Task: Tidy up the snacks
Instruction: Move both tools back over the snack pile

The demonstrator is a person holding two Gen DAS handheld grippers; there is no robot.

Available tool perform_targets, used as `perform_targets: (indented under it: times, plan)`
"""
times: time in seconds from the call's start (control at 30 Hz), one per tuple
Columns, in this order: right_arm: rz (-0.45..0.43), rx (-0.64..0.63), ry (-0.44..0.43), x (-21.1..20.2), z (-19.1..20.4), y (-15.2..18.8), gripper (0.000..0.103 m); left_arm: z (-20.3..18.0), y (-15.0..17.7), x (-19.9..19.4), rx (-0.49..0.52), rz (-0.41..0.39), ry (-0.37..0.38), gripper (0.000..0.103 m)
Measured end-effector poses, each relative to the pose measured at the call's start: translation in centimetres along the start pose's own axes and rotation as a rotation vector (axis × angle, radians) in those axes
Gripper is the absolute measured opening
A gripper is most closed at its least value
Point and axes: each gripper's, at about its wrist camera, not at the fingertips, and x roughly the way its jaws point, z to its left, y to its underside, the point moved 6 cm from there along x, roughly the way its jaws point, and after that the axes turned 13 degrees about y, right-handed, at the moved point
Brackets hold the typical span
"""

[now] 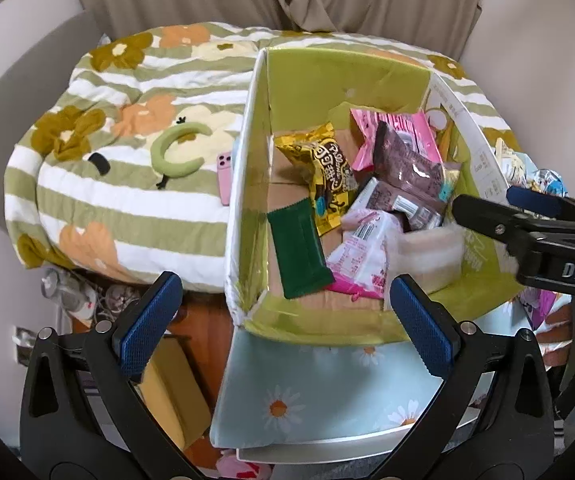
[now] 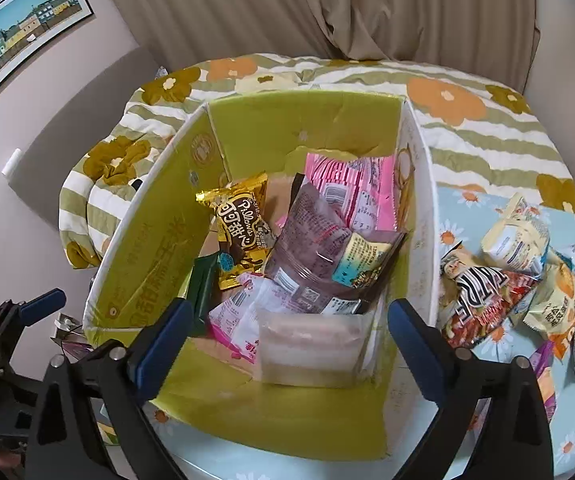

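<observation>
- Left wrist view: left gripper [image 1: 285,322] released, nothing between the jaws, hovering over the near-left corner of the box [image 1: 243,184]. Right gripper [image 1: 483,208] reaches in from the right over the box's right wall; its state cannot be told from here.
- Right wrist view: right gripper [image 2: 289,344] released and empty, above the box's near side, with the translucent packet [image 2: 307,344] directly ahead inside. Loose snack pile [image 2: 527,280] lies on the floral surface [image 2: 463,360] outside the right wall, to the gripper's right.
- Judgement: right gripper is nearer the pile; next pick means swinging right, across the wall.
</observation>
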Motion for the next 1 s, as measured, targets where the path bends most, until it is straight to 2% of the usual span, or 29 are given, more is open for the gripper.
perform_targets:
  times: [0.2,0.4,0.53,0.73,1.0]
  plan:
    - [-0.042,0.001,0.012,-1.8,-0.7,0.0,0.097,-0.8,-0.2,-0.9,0.030,-0.011,-0.006,0.103]
    - [-0.096,0.037,0.022,-4.7,-1.8,-0.6,0.097,-2.5,-1.4,-2.6,0.068,-0.049,0.017,0.103]
    - [-0.132,0.058,0.058,-7.1,-3.3,-0.7,0.097,-4.5,-2.8,-3.8,0.119,-0.078,0.054,0.103]
    - [-0.180,0.106,0.166,-11.0,-7.3,0.2,0.097,-8.9,-4.5,-4.3,0.204,-0.102,0.147,0.103]
    - [-0.206,0.214,0.291,-14.3,-16.2,2.3,0.097,-16.4,-4.6,-3.1,0.305,-0.084,0.225,0.103]
